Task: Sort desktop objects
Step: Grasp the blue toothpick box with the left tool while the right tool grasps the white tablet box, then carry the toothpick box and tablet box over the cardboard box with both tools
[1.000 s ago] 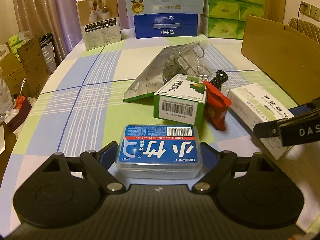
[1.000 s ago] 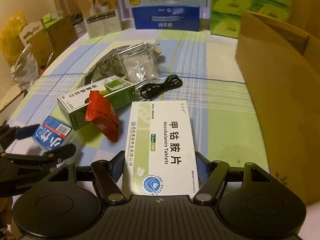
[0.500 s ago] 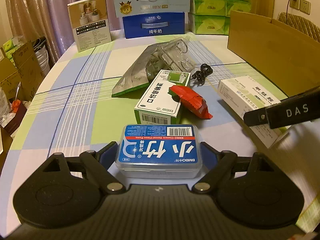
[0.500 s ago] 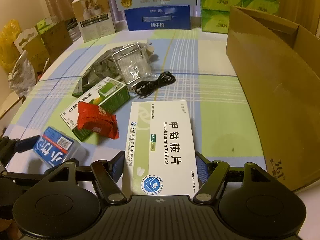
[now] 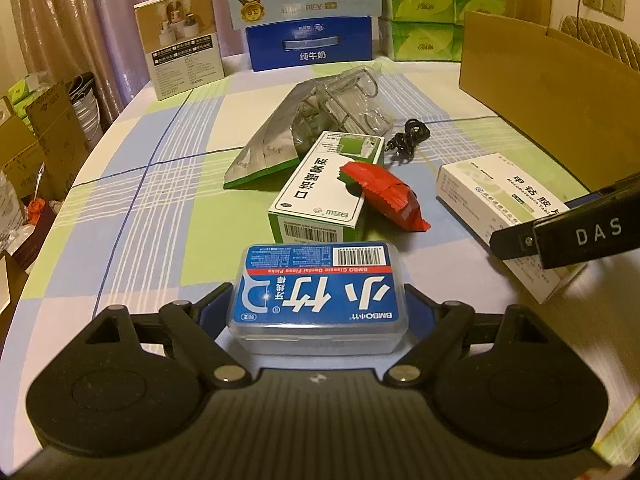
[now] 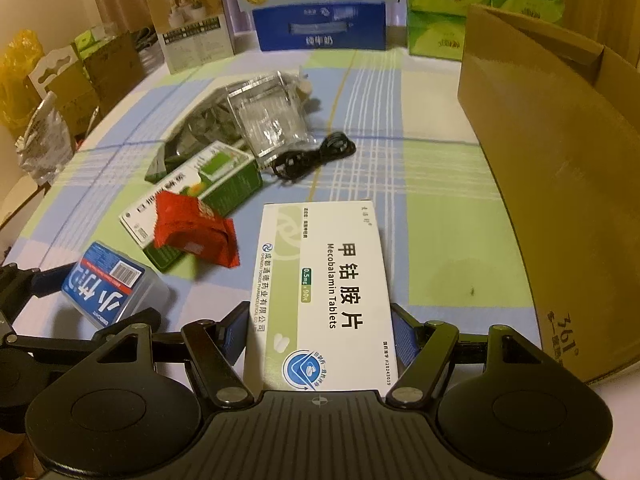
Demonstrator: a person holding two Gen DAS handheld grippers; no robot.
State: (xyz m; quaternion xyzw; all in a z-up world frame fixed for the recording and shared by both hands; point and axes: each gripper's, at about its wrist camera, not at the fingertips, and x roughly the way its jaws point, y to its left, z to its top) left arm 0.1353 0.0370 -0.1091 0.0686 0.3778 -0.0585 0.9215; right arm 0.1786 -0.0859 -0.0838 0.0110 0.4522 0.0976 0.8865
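Your L gripper (image 5: 318,312) pinches blue floss-pick box (image 5: 320,286) betw both fingers, box lifted off checked tablecloth (image 5: 160,208), near front edge. Your R gripper (image 6: 320,340) clamps white Mecobalamin tablet box (image 6: 324,292) at near end, box pointing fwd over cloth. Betw them on cloth: green-white carton (image 5: 326,188) w/ red sachet (image 5: 384,194) leaning on its R side. Behind carton: silver foil pouch (image 5: 264,148), clear plastic bag (image 5: 352,108), black cable (image 5: 408,140). Open cardboard box (image 6: 560,184) on R side, just beside tablet box.
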